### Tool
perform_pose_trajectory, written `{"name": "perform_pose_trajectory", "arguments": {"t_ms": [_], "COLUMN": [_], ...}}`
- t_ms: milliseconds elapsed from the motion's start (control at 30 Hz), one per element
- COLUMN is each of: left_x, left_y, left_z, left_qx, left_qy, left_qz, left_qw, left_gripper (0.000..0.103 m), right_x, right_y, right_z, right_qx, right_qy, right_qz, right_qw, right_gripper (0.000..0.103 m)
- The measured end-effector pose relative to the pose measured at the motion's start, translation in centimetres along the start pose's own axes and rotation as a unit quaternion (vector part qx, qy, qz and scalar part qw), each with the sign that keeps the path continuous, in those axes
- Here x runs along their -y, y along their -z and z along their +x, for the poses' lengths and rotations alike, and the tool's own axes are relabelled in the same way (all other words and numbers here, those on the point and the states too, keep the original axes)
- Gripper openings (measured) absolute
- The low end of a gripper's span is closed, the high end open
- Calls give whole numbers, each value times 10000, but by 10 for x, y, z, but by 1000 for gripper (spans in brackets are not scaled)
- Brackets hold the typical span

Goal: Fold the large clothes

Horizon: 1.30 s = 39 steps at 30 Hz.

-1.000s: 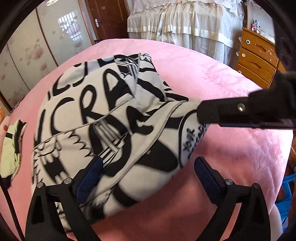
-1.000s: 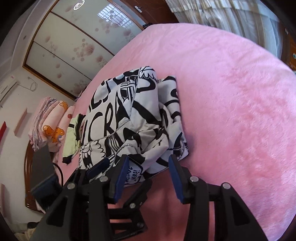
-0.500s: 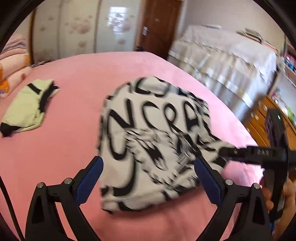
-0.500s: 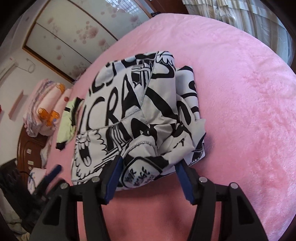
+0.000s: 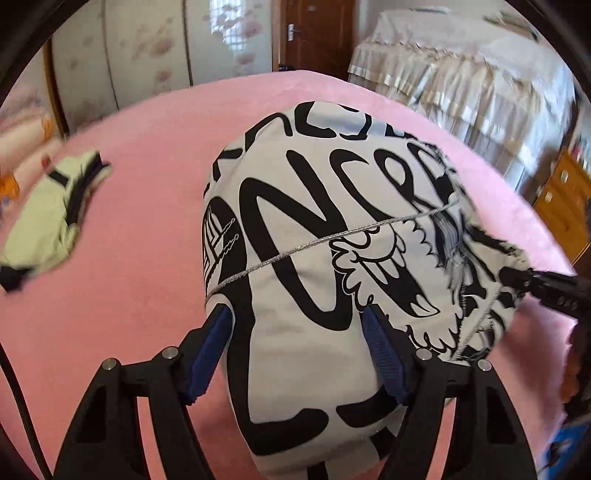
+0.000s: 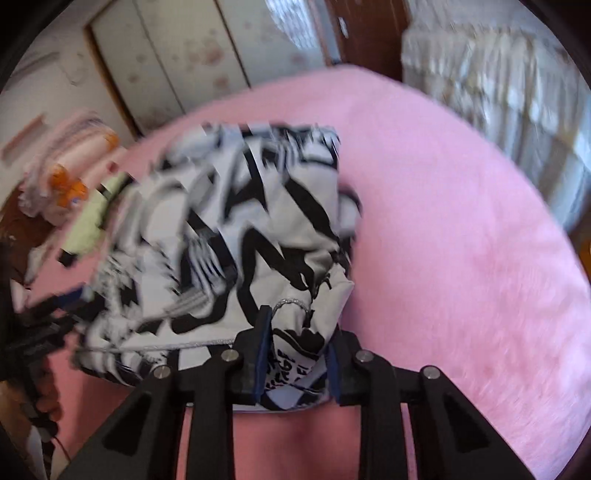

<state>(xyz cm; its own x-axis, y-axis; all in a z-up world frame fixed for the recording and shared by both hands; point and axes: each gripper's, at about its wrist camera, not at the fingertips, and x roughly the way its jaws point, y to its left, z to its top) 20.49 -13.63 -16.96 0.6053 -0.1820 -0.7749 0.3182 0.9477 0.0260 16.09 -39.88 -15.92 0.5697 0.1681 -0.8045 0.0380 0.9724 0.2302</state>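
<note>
- Wardrobe doors [image 5: 122, 70] with pale blossom panels stand far left; beside them a brown door [image 5: 314, 33].
- Pink bedspread [image 5: 140, 206] bears a lime garment [image 5: 48, 221] at left, and mid-bed the folded black-and-white graffiti-print garment [image 5: 317, 236].
- Left gripper [image 5: 299, 350] has just been closing — pads press the near fold.
- Right gripper [image 6: 295, 362], also just closing, clamps the garment's corner.
- Frilled cream bed [image 5: 480, 81] and a wooden dresser [image 5: 565, 199] at right.

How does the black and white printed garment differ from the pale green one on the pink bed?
The black and white garment is larger and covered in bold lettering; the pale green garment is smaller, plain with black trim. The printed one sits between hand-held gripper fingers; the green one lies untouched. Both rest on the pink bed.
</note>
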Motion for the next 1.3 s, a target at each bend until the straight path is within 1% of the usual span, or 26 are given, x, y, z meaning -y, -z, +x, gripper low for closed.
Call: {"name": "perform_pose_trajectory", "arguments": {"t_ms": [33,67,133,200,233,333,400,467,533,633,733,833,867,900,933,1000,1033,1100,1167,1233,1300], "left_x": [5,7,1,-8,-11,-24,-33,-42,-50,-59,-69,-73,-72,-69,-66,-60,-55,-47,-37,-34,-33], "left_y": [2,2,-1,-6,-9,-24,-36,-53,-73,-99,-117,-126,-127,-128,-128,-125,-121,-114,-109,-109,-114], "left_z": [1,0,-3,-9,-13,-27,-32,-25,-9,18,42,61,66,69,71,74,78,88,93,89,77], "left_qx": [39,60,-5,-130,-156,-22,69,69,29,-107,-276,-445,-512,-550,-582,-582,-620,-736,-724,-689,-681], "left_qy": [-132,-150,-26,155,209,256,284,182,78,-2,28,165,187,203,241,268,260,218,-39,-168,-111], "left_qz": [148,200,127,-2,-48,-138,-222,-320,-408,-554,-776,-939,-920,-868,-797,-653,-567,-463,-244,-149,-161], "left_qw": [9998,9997,9999,9998,9996,9996,9993,9993,9991,9984,9966,9944,9943,9945,9948,9958,9961,9960,9971,9974,9975], "left_gripper": [73,73,72,73,73,73,77,77,77,77,73,71,69,64,63,63,63,64,65,65,64], "right_x": [3,4,6,4,4,5,8,13,15,19,21,23,21,16,11,13,18,31,30,23,12], "right_y": [3,2,-4,-13,-17,-39,-53,-70,-91,-121,-148,-162,-162,-161,-159,-148,-141,-124,-117,-120,-125], "right_z": [-3,-8,-16,-22,-26,-35,-37,-33,-20,15,55,79,85,87,86,74,74,86,90,83,68], "right_qx": [45,49,-22,-85,-77,28,204,327,291,55,-292,-502,-567,-629,-683,-510,-532,-800,-842,-798,-631], "right_qy": [-34,-85,-213,-270,-266,-350,-257,-196,-341,-507,-766,-935,-941,-701,-430,-155,-60,92,249,462,788], "right_qz": [97,186,361,390,383,411,446,511,602,808,1205,1511,1503,1340,1116,968,1018,1181,1141,1052,894], "right_qw": [9999,9998,9991,9988,9989,9985,9985,9980,9972,9954,9893,9828,9825,9865,9905,9939,9934,9897,9896,9902,9909], "right_gripper": [27,28,31,39,41,46,59,62,62,62,62,62,57,16,5,5,5,7,7,13,26]}}
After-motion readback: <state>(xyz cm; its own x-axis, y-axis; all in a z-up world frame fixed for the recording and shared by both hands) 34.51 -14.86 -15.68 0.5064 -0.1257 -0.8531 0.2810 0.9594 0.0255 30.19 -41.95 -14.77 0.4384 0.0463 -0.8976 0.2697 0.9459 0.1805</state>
